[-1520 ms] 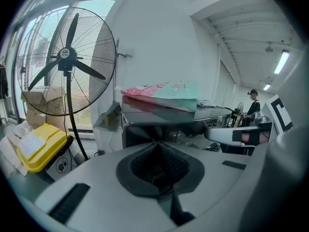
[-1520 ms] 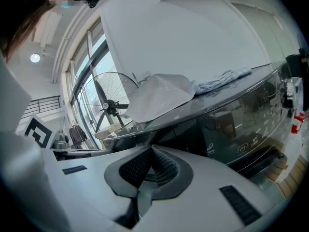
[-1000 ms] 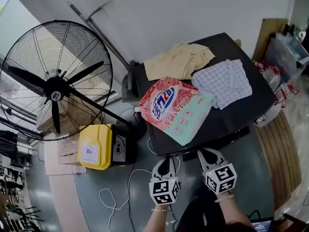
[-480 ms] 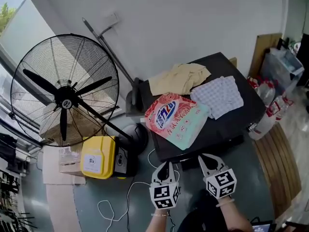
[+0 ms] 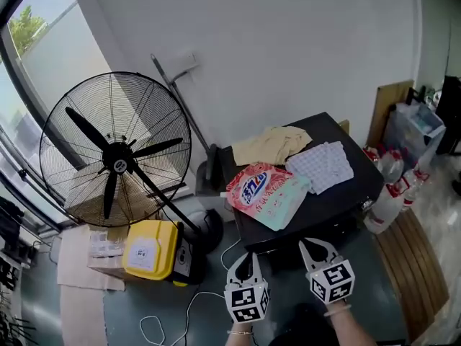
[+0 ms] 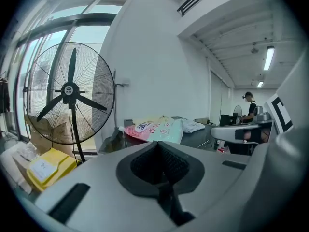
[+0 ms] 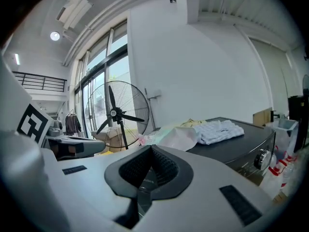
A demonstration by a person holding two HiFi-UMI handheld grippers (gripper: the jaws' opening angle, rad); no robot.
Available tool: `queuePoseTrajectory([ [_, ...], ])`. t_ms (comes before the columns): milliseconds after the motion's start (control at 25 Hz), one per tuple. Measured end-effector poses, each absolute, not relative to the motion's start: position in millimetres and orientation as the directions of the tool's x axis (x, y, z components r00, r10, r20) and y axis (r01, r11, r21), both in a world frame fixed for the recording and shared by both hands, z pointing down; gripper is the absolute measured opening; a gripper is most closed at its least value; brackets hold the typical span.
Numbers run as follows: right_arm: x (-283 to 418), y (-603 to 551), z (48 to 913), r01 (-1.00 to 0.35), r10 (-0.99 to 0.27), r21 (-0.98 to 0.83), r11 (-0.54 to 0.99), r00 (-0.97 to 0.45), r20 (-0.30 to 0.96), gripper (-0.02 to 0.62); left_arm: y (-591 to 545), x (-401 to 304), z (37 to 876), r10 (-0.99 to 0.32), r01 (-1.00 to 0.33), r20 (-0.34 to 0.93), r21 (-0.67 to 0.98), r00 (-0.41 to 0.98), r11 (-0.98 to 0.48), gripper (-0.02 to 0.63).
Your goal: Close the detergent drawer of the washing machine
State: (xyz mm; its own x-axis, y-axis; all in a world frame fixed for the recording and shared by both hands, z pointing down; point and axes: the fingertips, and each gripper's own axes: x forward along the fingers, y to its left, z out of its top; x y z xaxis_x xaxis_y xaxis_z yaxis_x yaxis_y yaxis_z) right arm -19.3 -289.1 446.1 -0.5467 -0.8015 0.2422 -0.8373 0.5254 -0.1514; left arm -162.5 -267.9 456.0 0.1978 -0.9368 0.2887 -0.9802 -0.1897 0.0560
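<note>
The black washing machine (image 5: 356,175) stands ahead of me, seen from above; its top carries a pink and green detergent bag (image 5: 268,193), a beige cloth (image 5: 270,144) and a checked cloth (image 5: 320,166). Its front is mostly hidden; a dark ledge (image 5: 338,223) shows under the front edge, and I cannot tell whether that is the drawer. A control knob (image 7: 263,159) shows in the right gripper view. My left gripper (image 5: 245,256) and right gripper (image 5: 314,244) hover short of the machine's front, both shut and holding nothing. The bag (image 6: 153,128) lies beyond the left gripper (image 6: 157,144); the cloths (image 7: 217,128) lie beyond the right gripper (image 7: 151,148).
A big floor fan (image 5: 115,161) stands left of the machine, with a yellow box (image 5: 148,249) at its foot and a white cable (image 5: 209,294) on the floor. A pole (image 5: 180,99) leans on the wall. Bottles (image 5: 389,193) and a wooden board (image 5: 385,110) crowd the right. A person (image 6: 251,108) stands far off.
The head view has drawn back and tilted up, so the machine looks smaller and more wall shows. Both grippers stay low in the view, still shut and short of the machine.
</note>
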Motion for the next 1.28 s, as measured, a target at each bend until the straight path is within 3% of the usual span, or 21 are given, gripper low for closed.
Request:
queuePoseTrajectory([
  [800,-21,-203,344,-0.828,-0.821,0.0,0.561,-0.556,0.127,0.025,-191,-154,358,-0.954,-0.968,0.172,0.004,0.247,-0.25,0.015],
  [1280,1,-169,299,-0.793,-0.794,0.043,0.608,-0.604,0.071,0.025,-150,-110,304,-0.969,-0.972,0.086,-0.038,0.23,-0.233,0.015],
])
